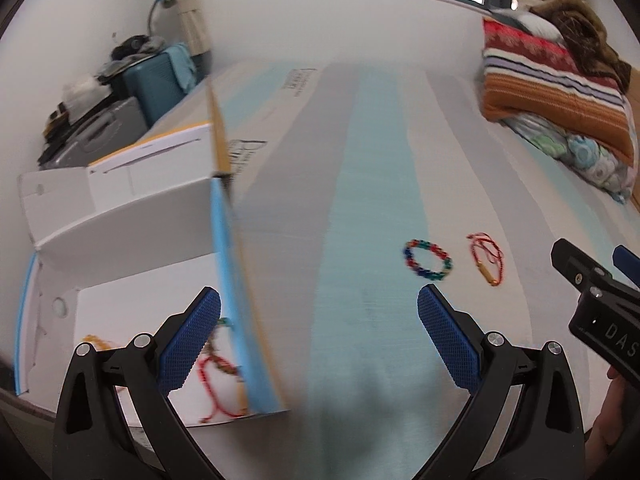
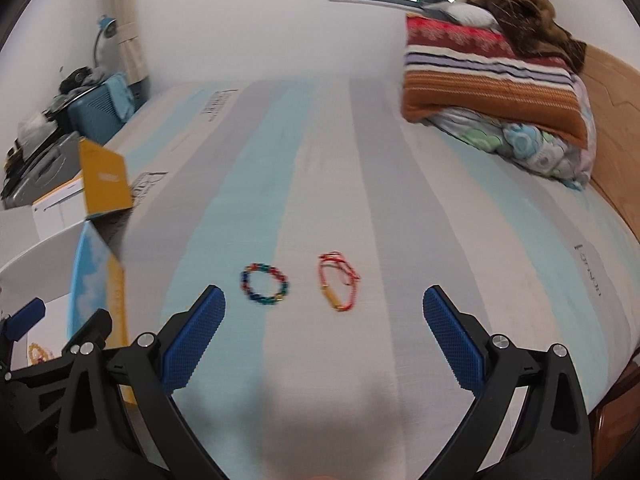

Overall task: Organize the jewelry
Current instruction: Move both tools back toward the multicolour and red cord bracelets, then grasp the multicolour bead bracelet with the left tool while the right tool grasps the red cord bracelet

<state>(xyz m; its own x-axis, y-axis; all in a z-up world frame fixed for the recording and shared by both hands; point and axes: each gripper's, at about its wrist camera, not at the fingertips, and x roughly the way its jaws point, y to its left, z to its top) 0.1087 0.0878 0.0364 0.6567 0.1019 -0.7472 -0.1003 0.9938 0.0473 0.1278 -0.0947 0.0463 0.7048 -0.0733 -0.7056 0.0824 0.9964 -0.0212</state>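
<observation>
Box (image 1: 132, 308): sitting open at the left on the bed (image 1: 372, 184), already holding a red cord piece (image 1: 212, 384) and a yellowish bead string (image 1: 96, 342), both blurred.
Left gripper (image 1: 319, 322): hovering across the box's right wall, fingers spread wide, carrying nothing.
Beaded bracelet (image 2: 265, 285): lying flat on the bed sheet, just beside the cord bracelet, right of the box.
Red cord bracelet (image 2: 337, 281): lying loose, a small gold tube on its near side.
Right gripper (image 2: 324, 322): hanging just short of both bracelets, fingers spread wide, carrying nothing.
Handling, beads: probably light, limp, rolling a little; pinching across one side of the ring looking safest.
Handling, cord: likely very light and floppy, sinking into the sheet; taking it at the stiffer gold tube seeming best.
Left view only: showing the box contents.
Right view only: showing both bracelets centred between the fingers, and the wooden bed frame (image 2: 612, 128).
</observation>
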